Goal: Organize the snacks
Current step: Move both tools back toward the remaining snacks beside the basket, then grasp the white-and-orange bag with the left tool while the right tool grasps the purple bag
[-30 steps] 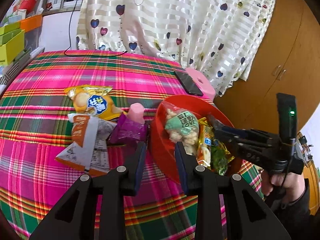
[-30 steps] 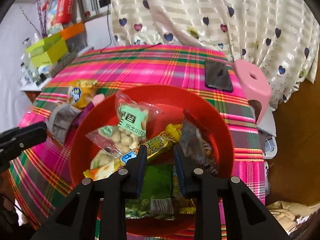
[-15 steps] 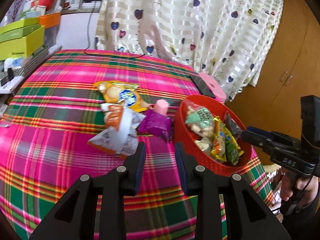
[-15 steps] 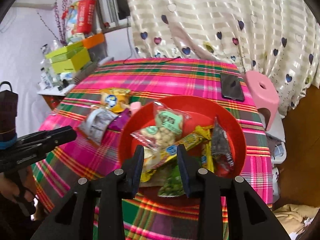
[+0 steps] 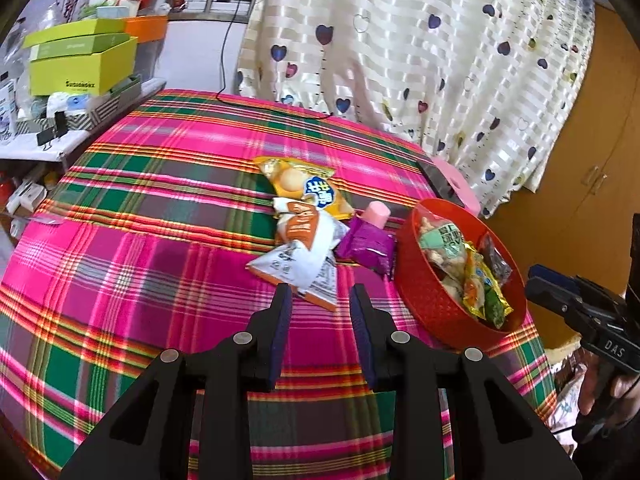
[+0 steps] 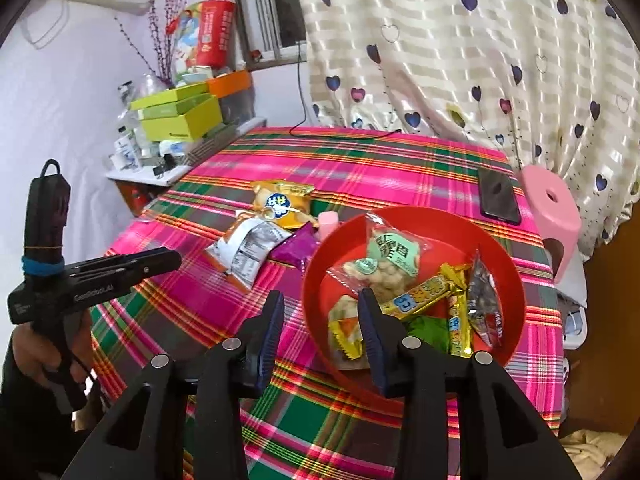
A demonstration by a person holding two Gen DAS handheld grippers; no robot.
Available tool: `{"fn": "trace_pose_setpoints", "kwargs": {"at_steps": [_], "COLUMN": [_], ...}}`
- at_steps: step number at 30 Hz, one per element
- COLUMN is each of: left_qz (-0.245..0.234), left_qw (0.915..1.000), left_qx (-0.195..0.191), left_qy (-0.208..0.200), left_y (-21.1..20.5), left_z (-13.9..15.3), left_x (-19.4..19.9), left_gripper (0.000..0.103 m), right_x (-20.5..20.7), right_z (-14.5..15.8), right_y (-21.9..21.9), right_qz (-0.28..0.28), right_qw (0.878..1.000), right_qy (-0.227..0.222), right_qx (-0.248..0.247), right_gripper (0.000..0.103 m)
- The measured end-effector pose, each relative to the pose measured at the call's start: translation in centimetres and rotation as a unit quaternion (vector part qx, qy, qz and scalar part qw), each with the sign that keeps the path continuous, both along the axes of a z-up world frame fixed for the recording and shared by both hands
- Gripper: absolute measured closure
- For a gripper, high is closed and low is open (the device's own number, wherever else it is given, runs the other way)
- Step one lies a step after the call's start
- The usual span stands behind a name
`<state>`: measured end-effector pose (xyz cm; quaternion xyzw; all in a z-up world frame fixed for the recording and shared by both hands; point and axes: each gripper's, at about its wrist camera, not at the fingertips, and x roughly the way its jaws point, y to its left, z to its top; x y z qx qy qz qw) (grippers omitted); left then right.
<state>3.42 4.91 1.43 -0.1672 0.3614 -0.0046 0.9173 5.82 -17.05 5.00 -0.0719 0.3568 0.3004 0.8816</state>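
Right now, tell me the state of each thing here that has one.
Red bowl: upright, holding several snack packets.
Purple packet: on the cloth, outside the bowl.
White and orange packet: lying flat, outside the bowl.
Phone: screen dark.
Left gripper: open, empty.
Right gripper: just been opening, nothing between its jaws.

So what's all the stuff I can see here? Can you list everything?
red bowl: one, red, near right of the table, holding several snack packets
yellow packet: one, yellow with a blue badge, on the cloth left of the bowl
white and orange packet: one, on the cloth in front of the yellow one
purple packet: one, purple, against the bowl's left side
pink tube: one, pink, behind the purple packet
phone: one, dark, at the table's far right edge
pink stool: one, beside the table
green boxes: stacked, on the left shelf
left gripper: black, empty
right gripper: black, jaws just opening, empty
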Motion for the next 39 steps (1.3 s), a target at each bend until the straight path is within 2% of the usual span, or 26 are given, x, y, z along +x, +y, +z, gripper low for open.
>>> {"fn": "trace_pose_setpoints", "kwargs": {"at_steps": [6,16,18,23,30,39], "left_qz": [-0.003,-0.009,-0.015,-0.029,-0.049,-0.052], "left_qw": [1.0000,0.9999,0.9999,0.9994,0.9975,0.9958], "left_qx": [-0.006,0.003,0.006,0.021,0.041,0.042], "left_qy": [-0.002,0.003,0.003,0.003,0.030,0.063], "left_y": [0.3,0.1,0.1,0.0,-0.2,0.0], "left_z": [-0.2,-0.5,-0.5,-0.7,-2.7,-5.5], "left_x": [-0.1,1.2,1.9,3.9,7.4,9.7], "left_gripper": [0.063,0.062,0.055,0.050,0.047,0.047], "right_x": [-0.2,0.0,0.2,0.9,2.3,5.8], "right_z": [-0.2,-0.5,-0.6,-0.7,-1.0,-1.5], "right_y": [0.7,1.6,1.9,2.8,4.4,7.5], "right_qz": [0.008,0.013,0.015,0.023,0.038,0.081], "right_qw": [1.000,1.000,1.000,1.000,0.999,0.994], "right_qy": [0.007,0.012,0.012,0.012,0.011,0.007], "right_qx": [0.001,-0.003,-0.005,-0.014,-0.029,-0.078], "right_gripper": [0.063,0.062,0.062,0.062,0.061,0.060]}}
